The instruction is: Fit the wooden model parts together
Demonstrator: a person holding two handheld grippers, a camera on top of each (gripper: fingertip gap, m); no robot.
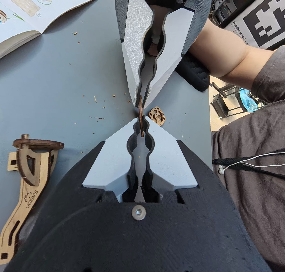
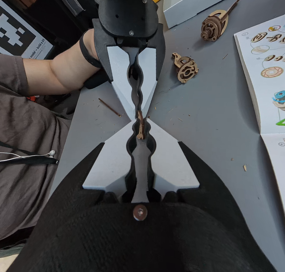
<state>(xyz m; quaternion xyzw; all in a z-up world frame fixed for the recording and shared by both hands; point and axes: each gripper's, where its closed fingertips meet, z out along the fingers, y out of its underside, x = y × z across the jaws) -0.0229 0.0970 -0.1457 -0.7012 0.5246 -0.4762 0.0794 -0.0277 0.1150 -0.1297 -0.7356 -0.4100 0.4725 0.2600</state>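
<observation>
Centrally, the left tool [image 1: 141,121] and the right tool [image 2: 140,121] meet tip to tip above the grey worktop [image 1: 64,82], both clenched on one thin, flat wooden part [image 1: 140,119] seen edge-on, with laser-browned edges. Each tool has pale grey wedge-shaped fingers [image 1: 117,153] lined with wavy black pads, set in a black, ribbed printed body. A small round wooden hub [image 1: 157,116] with a central peg lies on the worktop just beside the tips. A flat plywood handle piece [image 1: 26,179], carrying engraved lettering and an upright curved fin, lies at the left. Two further wooden assemblies, a slotted disc unit [image 2: 185,67] and a darker barrel-shaped unit [image 2: 213,26], rest well apart from the tools. An open instruction booklet [image 2: 265,85] with coloured diagrams lies alongside, and a white box [image 2: 185,6] stands beyond. A thin wooden stick [image 2: 109,107] and splinters lie on the matte surface. A black-and-white marker sign [image 1: 265,16] bears small print.
</observation>
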